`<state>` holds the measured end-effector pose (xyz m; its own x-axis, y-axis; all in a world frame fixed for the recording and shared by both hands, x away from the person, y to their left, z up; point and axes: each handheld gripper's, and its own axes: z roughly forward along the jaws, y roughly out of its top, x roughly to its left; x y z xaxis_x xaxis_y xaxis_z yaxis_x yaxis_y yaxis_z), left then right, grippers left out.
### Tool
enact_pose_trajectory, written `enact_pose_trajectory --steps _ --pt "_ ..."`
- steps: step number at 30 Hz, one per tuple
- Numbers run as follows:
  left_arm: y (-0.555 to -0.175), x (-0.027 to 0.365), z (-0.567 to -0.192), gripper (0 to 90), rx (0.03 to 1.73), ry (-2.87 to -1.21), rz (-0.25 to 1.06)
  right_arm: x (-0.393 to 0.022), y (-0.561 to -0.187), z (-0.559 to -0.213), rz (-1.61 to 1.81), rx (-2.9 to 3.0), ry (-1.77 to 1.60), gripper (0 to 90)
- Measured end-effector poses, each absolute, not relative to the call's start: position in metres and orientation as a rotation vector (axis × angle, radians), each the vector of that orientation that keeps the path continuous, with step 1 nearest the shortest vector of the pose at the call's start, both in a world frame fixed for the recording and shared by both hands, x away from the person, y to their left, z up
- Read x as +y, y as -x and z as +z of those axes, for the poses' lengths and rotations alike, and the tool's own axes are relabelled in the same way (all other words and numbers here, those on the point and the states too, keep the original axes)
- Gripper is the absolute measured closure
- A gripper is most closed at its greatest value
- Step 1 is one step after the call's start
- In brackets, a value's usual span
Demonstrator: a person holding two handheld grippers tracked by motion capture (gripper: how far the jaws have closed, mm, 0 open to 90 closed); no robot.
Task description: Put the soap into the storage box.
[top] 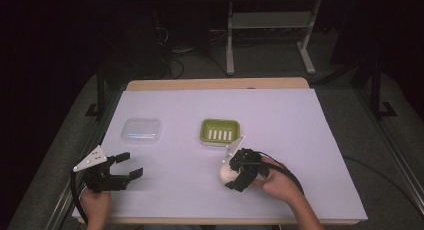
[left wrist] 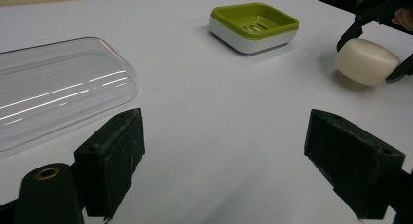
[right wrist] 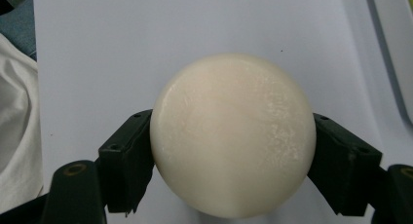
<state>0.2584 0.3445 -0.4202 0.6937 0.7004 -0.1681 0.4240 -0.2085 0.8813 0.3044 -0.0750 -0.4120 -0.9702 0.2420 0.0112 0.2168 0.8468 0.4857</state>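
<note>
Left gripper (top: 131,165): at the lower left of the high view we hold it just above the bench (top: 300,190), jaws spread wide with nothing between them. We judge it best kept parked there, out of the way.
Clear lid (top: 141,130): it lies flat at centre left of the high view, apart from everything else. It plays no part in this step, so we leave it alone.
Soap dish (top: 220,130): the green tray with the white base sits at the centre of the high view, empty, its slotted floor showing. It looks to us like the place for the soap, so we mark its open top as the target.
Soap bar (right wrist: 231,134): the round cream bar is lower right of centre in the high view, near the dish and below it in the frame. In the left gripper view (left wrist: 366,61) its lower edge seems to rest on the bench.
Right gripper (top: 231,176): its jaws pinch the soap bar on two opposite sides.
Doing it well: the bar is smooth and curved, so we think it could squirt out. We keep the squeeze firm and even, lift straight up, carry it level over the dish, and lower before letting go.
</note>
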Motion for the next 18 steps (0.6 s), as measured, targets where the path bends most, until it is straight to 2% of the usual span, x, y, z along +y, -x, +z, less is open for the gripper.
enact_pose_trajectory --steps 18 --pt "-0.258 0.345 -0.42 14.5 0.887 -1.843 0.324 -0.079 -0.323 -0.388 0.858 2.942 -0.373 23.5"
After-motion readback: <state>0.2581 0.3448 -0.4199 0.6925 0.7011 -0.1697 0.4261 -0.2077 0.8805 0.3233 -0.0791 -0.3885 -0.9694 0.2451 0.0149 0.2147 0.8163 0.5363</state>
